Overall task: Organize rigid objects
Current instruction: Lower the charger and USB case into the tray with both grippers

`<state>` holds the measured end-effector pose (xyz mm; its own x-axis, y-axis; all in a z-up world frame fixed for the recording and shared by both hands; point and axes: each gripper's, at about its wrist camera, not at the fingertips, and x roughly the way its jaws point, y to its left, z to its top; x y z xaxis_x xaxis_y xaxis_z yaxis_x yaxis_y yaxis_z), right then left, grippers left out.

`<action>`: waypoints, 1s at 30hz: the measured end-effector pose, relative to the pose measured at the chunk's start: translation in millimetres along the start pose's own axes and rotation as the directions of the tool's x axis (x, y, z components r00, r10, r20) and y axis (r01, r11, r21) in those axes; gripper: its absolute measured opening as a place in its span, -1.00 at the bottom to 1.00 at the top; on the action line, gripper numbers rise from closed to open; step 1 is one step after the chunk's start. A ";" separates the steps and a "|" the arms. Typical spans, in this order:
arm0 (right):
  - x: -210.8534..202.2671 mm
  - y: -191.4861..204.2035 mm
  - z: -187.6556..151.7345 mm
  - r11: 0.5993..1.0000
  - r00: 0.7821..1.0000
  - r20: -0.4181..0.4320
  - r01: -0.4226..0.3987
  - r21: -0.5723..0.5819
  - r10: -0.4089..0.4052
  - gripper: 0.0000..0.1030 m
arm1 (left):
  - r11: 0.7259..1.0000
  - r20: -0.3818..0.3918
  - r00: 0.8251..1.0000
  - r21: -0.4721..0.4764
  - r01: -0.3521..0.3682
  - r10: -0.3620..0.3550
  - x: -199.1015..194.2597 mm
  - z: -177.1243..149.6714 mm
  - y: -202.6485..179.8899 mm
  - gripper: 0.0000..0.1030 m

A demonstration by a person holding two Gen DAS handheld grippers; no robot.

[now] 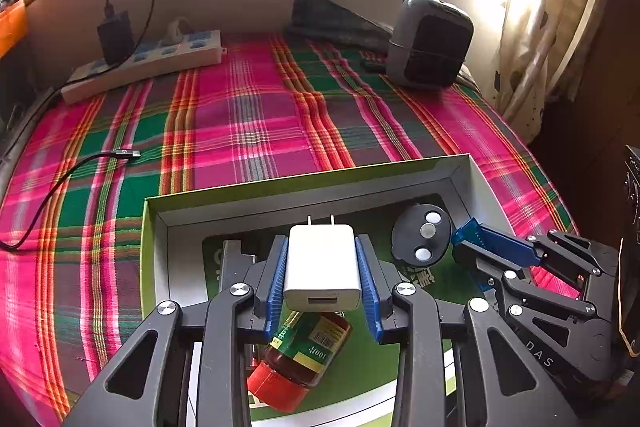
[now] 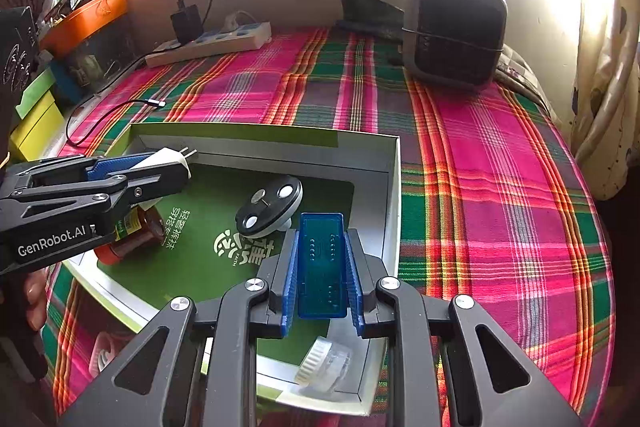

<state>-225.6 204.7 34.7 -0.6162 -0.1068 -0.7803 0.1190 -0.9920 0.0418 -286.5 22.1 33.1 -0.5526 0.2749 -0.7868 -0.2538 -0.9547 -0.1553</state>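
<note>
Both grippers hang over the open box (image 2: 394, 187), each loaded, both angled steeply down toward its floor.

Left gripper (image 1: 322, 267): jaws partway in, clamped on the charger (image 1: 322, 269) across its flat sides. Long axis runs along the fingers, prongs pointing forward toward the far wall of the box, USB port facing back. Directly under it lies the bottle (image 1: 304, 351), on its side, red cap toward the near edge. So the drop point straight below is taken; judged free floor lies forward, between bottle and far wall.

Right gripper (image 2: 322, 267): jaws nearly closed, clamped on the blue block (image 2: 322, 263), long axis also along the fingers. It sits over the right part of the box, just beside the right wall. The disc (image 2: 269, 211) lies just ahead of the block's tip, slightly left. A clear spool (image 2: 324, 367) lies below and behind the jaws, near the front corner. Free floor under the block looks narrow: between disc, spool and wall.

The right gripper is nearer the disc; the left is nearer the bottle.

Materials:
- charger: glossy white plastic, rounded edges, two metal prongs.
- block: translucent blue plastic, rectangular, rows of small dots on its face.
- disc: black, round, three pale round studs.
- bottle: dark amber, green label, ribbed red cap.
- box: card, shallow, pale walls, green printed floor.
- Cloth (image 2: 500, 187) under the box: soft plaid, wrinkled.
</note>
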 end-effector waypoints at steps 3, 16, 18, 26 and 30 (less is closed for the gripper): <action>0.5 0.1 0.2 1.000 1.000 0.002 0.000 -0.003 0.000 -0.56 | 1.000 -0.002 1.000 0.000 -0.001 0.001 1.4 0.0 0.2 -0.38; 3.0 3.4 0.9 1.000 1.000 0.005 0.008 -0.019 -0.008 -0.56 | 1.000 -0.030 0.999 0.006 -0.019 0.019 14.1 0.0 -2.1 -0.38; 3.7 3.0 1.1 1.000 1.000 0.006 0.008 -0.018 -0.008 -0.56 | 1.000 -0.035 0.999 -0.003 -0.014 0.014 15.5 -1.0 -1.1 -0.38; 3.6 3.7 1.3 1.000 1.000 0.009 0.007 -0.021 -0.007 -0.56 | 1.000 -0.045 0.999 -0.002 -0.018 0.018 18.5 -3.1 0.1 -0.38; 4.0 3.9 1.2 1.000 1.000 0.011 0.007 -0.022 -0.007 -0.56 | 1.000 -0.048 0.999 0.000 -0.016 0.016 19.7 -3.8 -1.3 -0.37</action>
<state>-228.5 200.4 32.5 -0.6254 -0.1009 -0.7738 0.1319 -0.9910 0.0227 -294.0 28.3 15.5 -0.5176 0.2538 -0.8171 -0.2453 -0.9589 -0.1425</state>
